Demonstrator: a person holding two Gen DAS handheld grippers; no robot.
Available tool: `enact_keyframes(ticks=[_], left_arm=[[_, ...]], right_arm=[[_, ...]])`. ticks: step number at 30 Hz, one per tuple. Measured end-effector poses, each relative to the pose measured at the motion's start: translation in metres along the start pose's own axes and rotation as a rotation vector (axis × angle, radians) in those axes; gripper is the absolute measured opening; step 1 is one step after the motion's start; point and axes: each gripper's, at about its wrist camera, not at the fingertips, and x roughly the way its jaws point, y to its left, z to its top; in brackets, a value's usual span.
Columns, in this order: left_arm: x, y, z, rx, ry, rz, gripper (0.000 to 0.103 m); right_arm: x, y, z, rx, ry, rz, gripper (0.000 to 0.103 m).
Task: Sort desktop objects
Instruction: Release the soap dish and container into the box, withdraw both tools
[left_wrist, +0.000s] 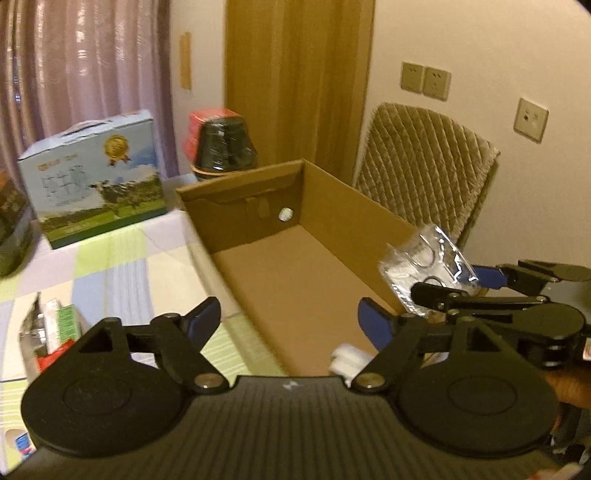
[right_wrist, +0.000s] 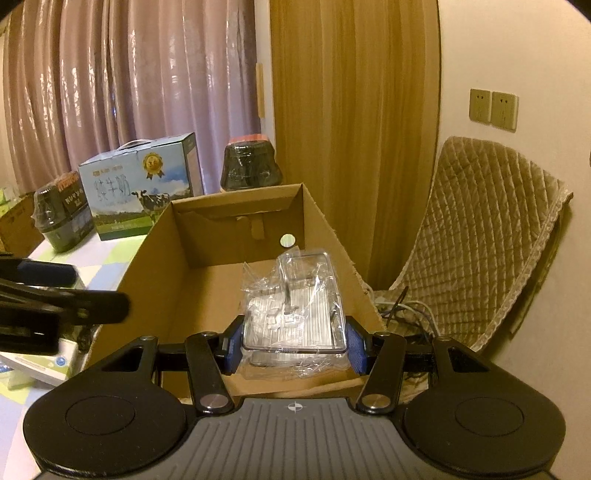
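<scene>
We see the cardboard box (right_wrist: 236, 280) lying lengthwise ahead of both grippers. Our right gripper (right_wrist: 294, 345) clamps the clear plastic case (right_wrist: 295, 314) over its near end; our left gripper (left_wrist: 288, 321) hovers alongside, jaws apart and empty.

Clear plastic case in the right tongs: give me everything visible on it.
The clear plastic case is a rectangular, hard-looking transparent box with rounded corners, wrapped in loose crinkled film. Pale, indistinct contents show through. It is held roughly level over the near right part of the open cardboard box, above the floor. The blue pads of the right tongs press its two sides; nothing else visibly touches it.
</scene>
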Motion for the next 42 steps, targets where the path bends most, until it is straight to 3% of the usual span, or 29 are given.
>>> enact_keyframes(ticks=[4,8,17,29,42], left_arm=[[-0.017,0.019,-0.007,-0.049,-0.005,0.037,0.081],[-0.033,0.034,-0.016,-0.079,-0.010,0.065,0.083],[-0.074,0.065,-0.054,-0.129,0.004,0.142,0.088],[-0.114,0.093,-0.106,-0.161,0.059,0.263,0.093],[-0.152,0.140,-0.126,-0.202,0.038,0.293,0.097]], right_arm=[[0.002,0.002,0.002,0.016,0.001,0.017,0.052],[0.000,0.005,0.005,0.018,-0.009,0.028,0.062],[-0.028,0.019,-0.003,0.050,-0.041,0.056,0.074],[-0.059,0.096,-0.021,-0.049,-0.027,0.204,0.086],[-0.056,0.168,-0.034,-0.174,0.022,0.294,0.092]])
